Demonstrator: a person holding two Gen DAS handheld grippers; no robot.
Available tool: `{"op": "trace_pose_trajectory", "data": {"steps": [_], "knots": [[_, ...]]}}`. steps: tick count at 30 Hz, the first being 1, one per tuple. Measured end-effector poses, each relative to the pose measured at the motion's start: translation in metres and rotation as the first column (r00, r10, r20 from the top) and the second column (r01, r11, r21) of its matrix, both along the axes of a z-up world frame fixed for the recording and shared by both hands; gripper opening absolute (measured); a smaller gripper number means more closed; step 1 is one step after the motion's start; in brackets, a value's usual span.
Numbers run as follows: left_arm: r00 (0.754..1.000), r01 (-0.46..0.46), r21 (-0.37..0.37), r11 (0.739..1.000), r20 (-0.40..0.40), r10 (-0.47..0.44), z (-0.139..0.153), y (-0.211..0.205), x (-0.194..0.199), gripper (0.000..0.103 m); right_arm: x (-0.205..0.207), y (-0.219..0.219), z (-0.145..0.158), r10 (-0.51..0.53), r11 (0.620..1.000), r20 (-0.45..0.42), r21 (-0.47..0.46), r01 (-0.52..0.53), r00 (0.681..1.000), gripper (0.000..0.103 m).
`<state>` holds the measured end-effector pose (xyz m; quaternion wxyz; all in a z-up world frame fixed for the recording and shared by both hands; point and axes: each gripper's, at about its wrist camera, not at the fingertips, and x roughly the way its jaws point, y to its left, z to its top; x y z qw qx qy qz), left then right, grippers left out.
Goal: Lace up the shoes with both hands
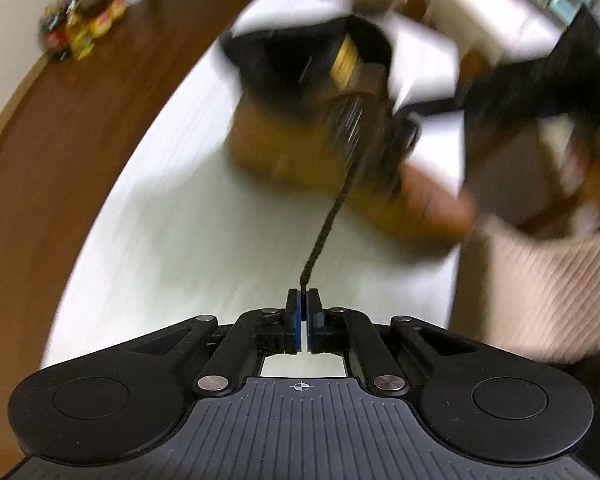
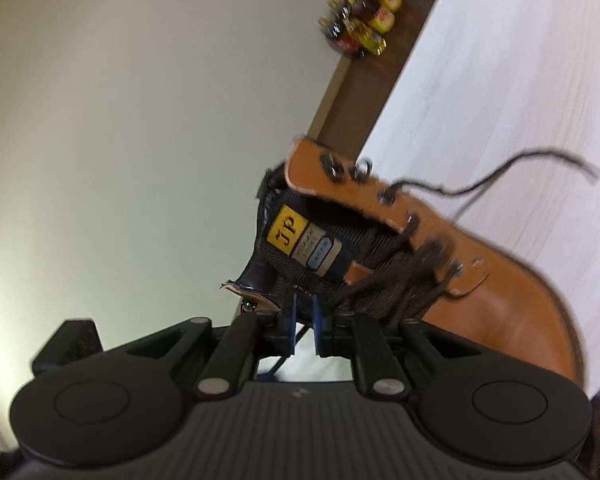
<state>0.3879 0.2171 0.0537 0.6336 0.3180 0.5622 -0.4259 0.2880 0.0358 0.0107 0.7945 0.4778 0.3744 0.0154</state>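
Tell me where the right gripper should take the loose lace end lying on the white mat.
Grip the loose lace end just behind its tip, coming from above. It lies thin and nearly flat on the white mat, clear of the boot, so only a pinch across it suits. The right gripper is open.

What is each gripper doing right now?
Left gripper: closed on the dark lace.
Right gripper: open, at the boot, gripping nothing.

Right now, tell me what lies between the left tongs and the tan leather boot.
Only the dark braided lace, stretched from the shut left tongs up to the tan leather boot, over bare white tabletop. The left wrist view shows it.
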Motion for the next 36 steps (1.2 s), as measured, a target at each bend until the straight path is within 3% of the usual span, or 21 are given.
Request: {"op": "trace_pose_trajectory", "data": {"steps": [3,6,10,14,16,21,24,26,28,30,33,36], "knots": [[1.0,0.012,0.201,0.98,-0.015,-0.009,-0.021,0.027,-0.002,0.002,-0.011,-0.007,0.003,-0.036,0.997,-0.024,-0.075,0.034,0.999,0.011],[1.0,0.004,0.236,0.972,-0.016,0.0,-0.03,0.04,-0.002,0.002,-0.012,-0.021,0.002,-0.072,0.99,-0.057,-0.121,0.065,0.996,0.011],[1.0,-0.019,0.195,0.981,-0.015,0.022,-0.036,0.046,-0.001,0.002,-0.034,-0.049,0.02,-0.098,0.978,-0.092,-0.192,0.079,0.991,0.011],[0.996,0.074,0.29,0.954,0.03,-0.086,-0.051,0.05,-0.013,0.002,-0.023,-0.033,0.036,-0.085,0.957,-0.095,-0.285,0.055,0.992,0.012],[0.993,0.073,0.353,0.933,0.057,-0.099,-0.059,0.06,-0.016,0.002,-0.012,-0.026,0.034,-0.073,0.951,-0.086,-0.306,0.043,0.994,0.012],[0.996,-0.087,0.34,0.936,0.058,0.071,-0.053,0.079,-0.014,0.006,-0.001,-0.033,0.039,-0.005,0.944,-0.075,-0.33,-0.021,0.997,0.012],[0.986,-0.162,0.319,0.934,0.083,0.143,-0.042,0.073,-0.018,0.017,0.019,-0.045,0.034,0.095,0.935,-0.085,-0.333,-0.119,0.992,0.013],[0.976,-0.212,0.307,0.928,0.11,0.186,-0.034,0.065,-0.023,0.02,0.038,-0.058,0.028,0.195,0.91,-0.094,-0.355,-0.216,0.976,0.013],[0.961,-0.257,0.24,0.936,0.166,0.222,-0.017,0.039,-0.036,0.02,0.057,-0.073,0.02,0.322,0.856,-0.119,-0.387,-0.343,0.939,0.013],[0.952,-0.272,0.124,0.954,0.175,0.249,-0.003,0.013,-0.045,0.02,0.072,-0.086,0.013,0.431,0.79,-0.139,-0.419,-0.447,0.892,0.013],[0.943,-0.283,-0.049,0.958,0.166,0.288,0.008,-0.03,-0.054,0.02,0.089,-0.098,0.009,0.616,0.617,-0.167,-0.505,-0.604,0.77,0.015],[0.951,-0.232,-0.151,0.961,0.172,0.257,0.008,-0.071,-0.059,0.021,0.098,-0.102,0.01,0.729,0.48,-0.169,-0.565,-0.671,0.663,0.019]]}}
